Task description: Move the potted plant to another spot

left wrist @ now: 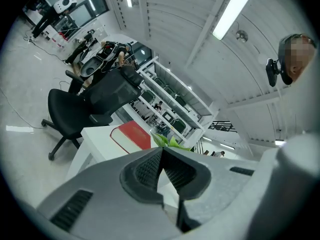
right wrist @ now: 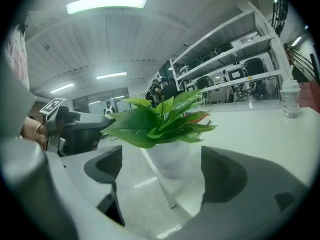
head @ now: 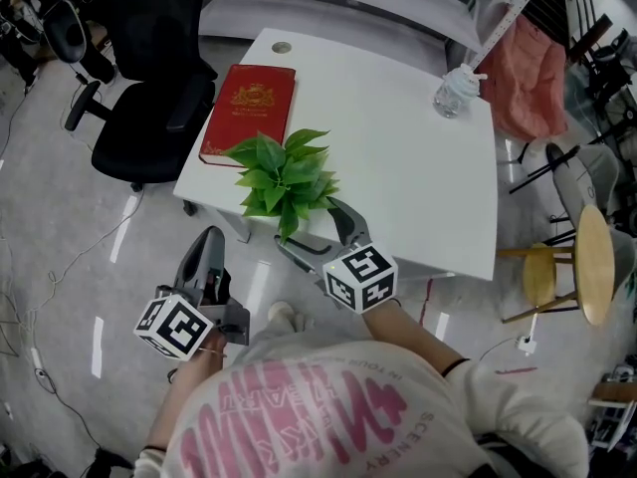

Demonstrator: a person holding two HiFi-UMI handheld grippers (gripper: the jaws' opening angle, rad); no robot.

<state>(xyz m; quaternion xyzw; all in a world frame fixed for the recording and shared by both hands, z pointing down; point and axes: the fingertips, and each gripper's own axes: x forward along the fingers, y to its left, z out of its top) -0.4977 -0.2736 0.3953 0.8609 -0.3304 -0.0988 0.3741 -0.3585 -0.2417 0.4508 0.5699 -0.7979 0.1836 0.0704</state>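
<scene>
Potted plant (right wrist: 170, 156), centre frame: probably light, its pot smooth and rigid (leaves floppy), best gripped at the pot by the wide-open right claw (right wrist: 161, 170); left claw (left wrist: 162, 156) closed, empty.

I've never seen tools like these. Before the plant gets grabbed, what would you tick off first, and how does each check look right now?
1. Right gripper jaws apart: ok, they are wide open.
2. Pot lined up: ok, it shows centred in the gap, with neither pad touching it.
3. Potted plant upright: ok, standing near the table's near edge.
4. Left gripper out of the way: ok, shut on nothing and held off to the side of the table.
5. Somewhere to put it: ok, there is bare tabletop between the red book and the plastic bottle.
6. Pot light enough for one grip: cannot tell.
</scene>
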